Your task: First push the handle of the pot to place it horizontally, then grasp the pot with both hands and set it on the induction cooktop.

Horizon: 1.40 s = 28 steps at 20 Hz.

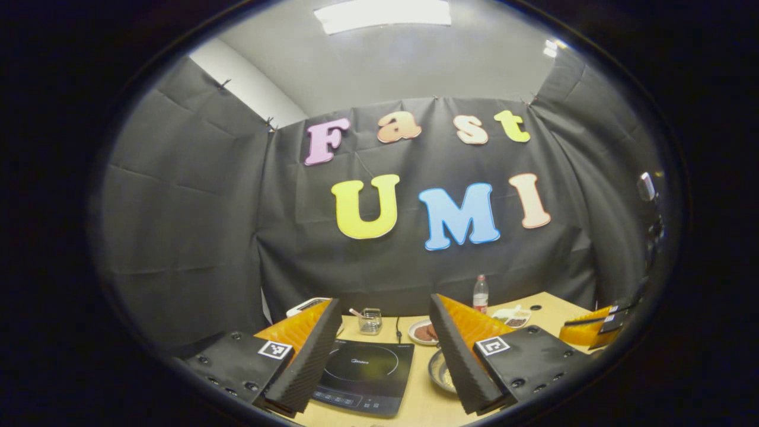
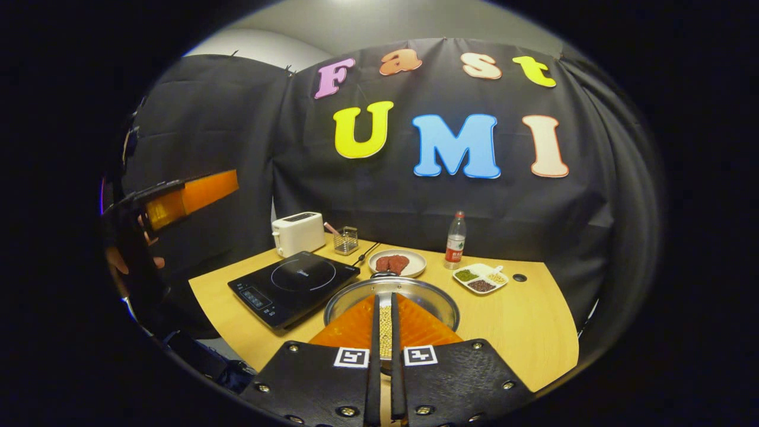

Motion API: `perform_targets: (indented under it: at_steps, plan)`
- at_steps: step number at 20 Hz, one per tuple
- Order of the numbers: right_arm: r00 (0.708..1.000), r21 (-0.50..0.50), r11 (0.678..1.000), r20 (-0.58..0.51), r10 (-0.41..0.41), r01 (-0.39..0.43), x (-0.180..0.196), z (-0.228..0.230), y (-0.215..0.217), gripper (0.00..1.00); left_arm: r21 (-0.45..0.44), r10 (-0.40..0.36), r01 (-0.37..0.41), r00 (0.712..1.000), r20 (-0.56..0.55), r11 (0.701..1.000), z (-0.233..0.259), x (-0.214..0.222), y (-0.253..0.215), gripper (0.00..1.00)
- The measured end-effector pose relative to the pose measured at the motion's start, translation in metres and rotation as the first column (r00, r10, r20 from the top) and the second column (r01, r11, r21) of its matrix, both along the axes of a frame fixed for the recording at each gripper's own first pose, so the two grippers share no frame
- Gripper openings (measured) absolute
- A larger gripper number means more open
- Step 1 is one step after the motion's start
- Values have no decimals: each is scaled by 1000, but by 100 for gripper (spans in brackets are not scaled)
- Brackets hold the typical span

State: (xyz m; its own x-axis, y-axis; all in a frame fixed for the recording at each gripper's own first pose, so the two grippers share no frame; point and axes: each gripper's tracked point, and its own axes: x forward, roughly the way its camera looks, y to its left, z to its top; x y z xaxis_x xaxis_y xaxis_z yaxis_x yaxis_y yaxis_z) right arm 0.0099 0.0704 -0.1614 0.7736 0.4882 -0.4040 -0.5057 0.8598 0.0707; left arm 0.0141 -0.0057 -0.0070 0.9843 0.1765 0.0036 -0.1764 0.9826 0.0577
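A steel pot (image 2: 442, 303) with pale beans inside stands on the wooden table, right of the black induction cooktop (image 2: 293, 281). A small dark handle (image 2: 385, 274) shows at the pot's far rim. My right gripper (image 2: 385, 296) hovers over the pot, its jaws shut to a thin slit with nothing gripped. In the left gripper view, my left gripper (image 1: 385, 302) is wide open and raised, with the cooktop (image 1: 364, 370) between its fingers and part of the pot (image 1: 440, 372) by the right finger. A hand holds that gripper (image 2: 184, 198) high at the left of the right gripper view.
Behind the cooktop stand a white toaster (image 2: 297, 232) and a small glass holder (image 2: 345, 240). A plate of meat (image 2: 396, 263), a water bottle (image 2: 455, 240) and a divided dish (image 2: 480, 279) sit beyond the pot. The table's (image 2: 533, 344) right part is bare wood.
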Motion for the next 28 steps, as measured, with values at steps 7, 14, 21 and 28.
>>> perform_targets:
  at_steps: [7, 14, 21, 28]
  plan:
    - [986, -64, 994, -146, 80, -90, -7, -57, 23, 7, -3, -3, 3, 1000, -23, 1000, -16, 28, 18, 97]
    - [945, -116, 974, -291, 152, -193, -29, -105, 42, 7, -22, 12, -13, 998, -54, 1000, -39, 45, 41, 96]
    - [900, -179, 952, -405, 159, -249, -44, -145, 44, 7, -45, 2, -5, 997, -75, 999, -54, 62, 50, 96]
    - [889, -255, 946, -453, 66, -200, -35, -169, 27, 7, -65, -16, 10, 996, -91, 998, -69, 81, 58, 96]
